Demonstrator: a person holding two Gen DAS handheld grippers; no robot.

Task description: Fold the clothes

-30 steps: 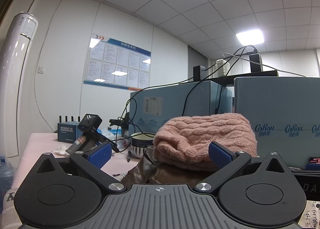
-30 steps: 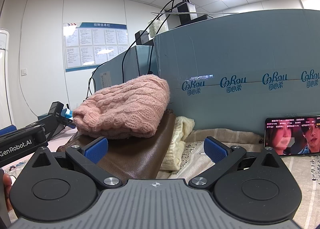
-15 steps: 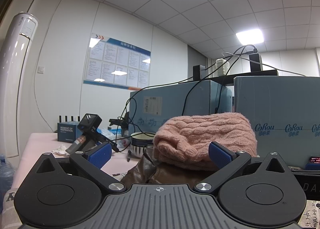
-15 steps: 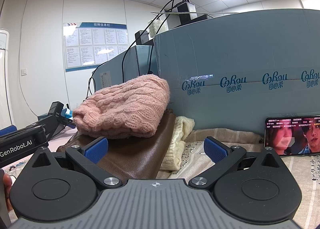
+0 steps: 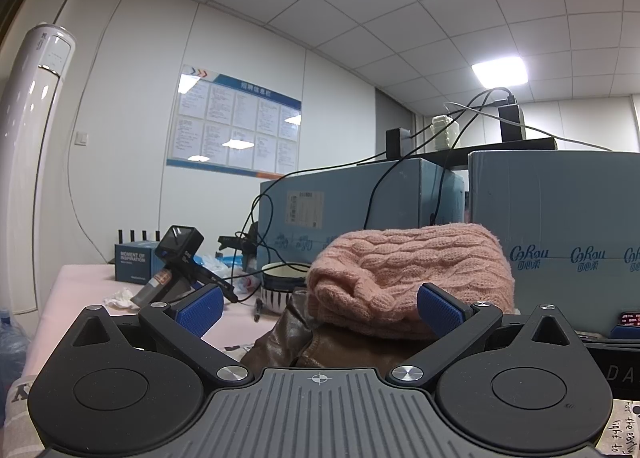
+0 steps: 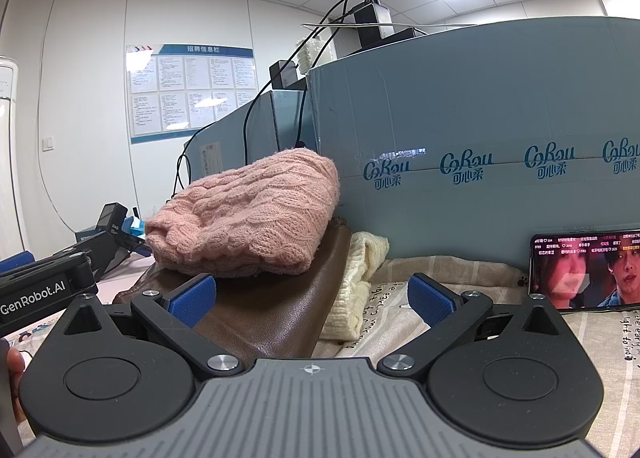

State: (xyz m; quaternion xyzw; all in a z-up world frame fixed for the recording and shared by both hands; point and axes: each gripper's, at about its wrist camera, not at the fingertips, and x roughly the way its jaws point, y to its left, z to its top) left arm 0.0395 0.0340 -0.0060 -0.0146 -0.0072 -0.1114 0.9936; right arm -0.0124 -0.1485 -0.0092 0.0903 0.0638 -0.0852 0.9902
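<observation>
Left tongs: my left gripper [image 5: 318, 308] has its blue pads spread apart, nothing between them, aimed at the pile.
Right tongs: my right gripper [image 6: 312, 296] is likewise spread wide and empty, low over the printed beige cloth [image 6: 600, 338].
Where the clothes are: a folded pink cable-knit sweater [image 6: 248, 214] lies on top of a folded brown leather garment [image 6: 276, 310]; a cream knitted piece [image 6: 356, 282] is tucked against the leather's right side. The stack sits just in front of the blue cardboard boxes [image 6: 480, 118].
Handling, pink knit: I judge it light, soft and stretchy; it will sag and unroll if I lift by one corner. I would pinch the thick rolled hem nearest me, one gripper toward each end.
Handling, leather: probably heavier, stiffer and slick, so the knit may slide off it.
Long axis: from my right camera, the pink bundle runs from near-left to far-right, rising toward the boxes; the rolled edge faces me.
Nearby: a phone [image 6: 584, 270] playing video leans against the box on my right.
</observation>
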